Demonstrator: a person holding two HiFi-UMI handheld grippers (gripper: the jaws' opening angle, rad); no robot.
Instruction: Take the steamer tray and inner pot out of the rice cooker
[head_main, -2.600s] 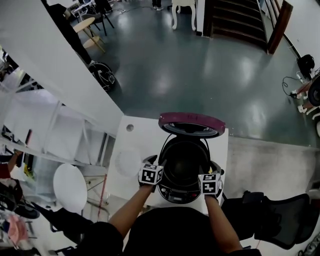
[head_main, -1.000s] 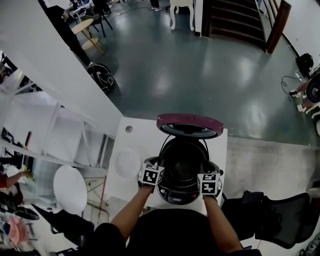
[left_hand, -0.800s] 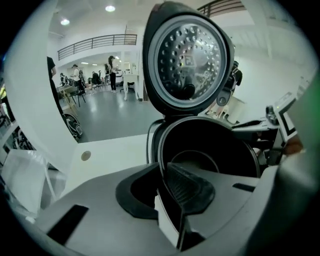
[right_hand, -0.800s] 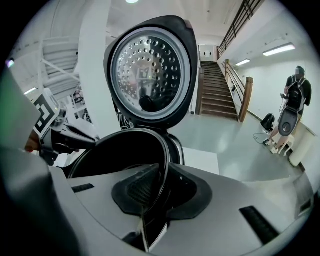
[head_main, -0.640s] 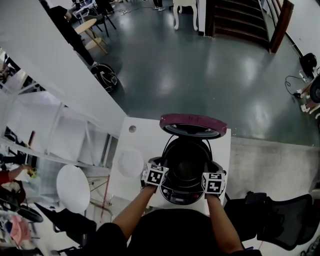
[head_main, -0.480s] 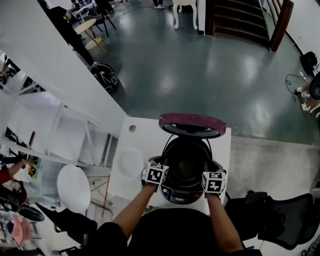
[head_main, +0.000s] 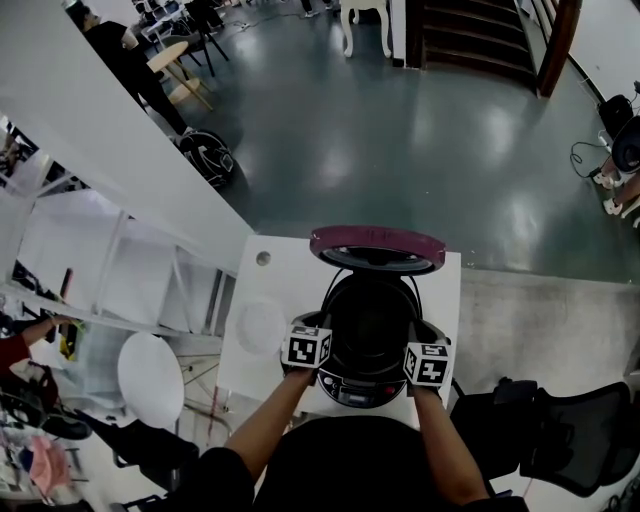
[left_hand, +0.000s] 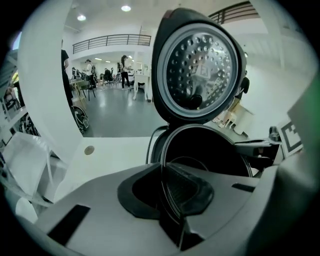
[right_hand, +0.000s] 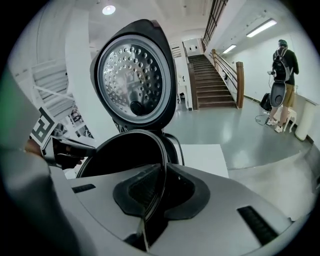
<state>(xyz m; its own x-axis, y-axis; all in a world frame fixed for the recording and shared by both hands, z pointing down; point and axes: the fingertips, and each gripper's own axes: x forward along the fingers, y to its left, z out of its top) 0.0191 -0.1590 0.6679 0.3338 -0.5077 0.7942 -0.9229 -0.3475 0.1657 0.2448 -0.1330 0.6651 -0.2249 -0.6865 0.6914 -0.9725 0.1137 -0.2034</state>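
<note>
From my feed, the cooker (head_main: 372, 388) sits on the white table (head_main: 282, 272) right in front of the operator, with its lid (head_main: 377, 243) swung up and standing open at the far side. Through the gripper views I see the lid's inner face, a shiny metal plate dotted with small holes. The pot (head_main: 371, 318) is seated in the cooker, dark inside, and I can see nothing in it. My left gripper (left_hand: 164, 175) is at the pot's left edge and my right gripper (right_hand: 161, 175) is at the opposite edge, both angled down over the cooker's front corners. Both sets of jaws have just been closing, and each now pinches the thin rim (left_hand: 161, 150) of the pot between its ridged black pads. On the left the rim runs straight down the seam between the pads; on the right it does the same, leaning a little. Each gripper view shows the other gripper across the opening, holding the far edge. A pale round disc (head_main: 260, 326) lies flat on the table just left of the cooker, apart from it; I cannot tell what it is. A black chair (head_main: 560, 435) stands to the right of the table.
</note>
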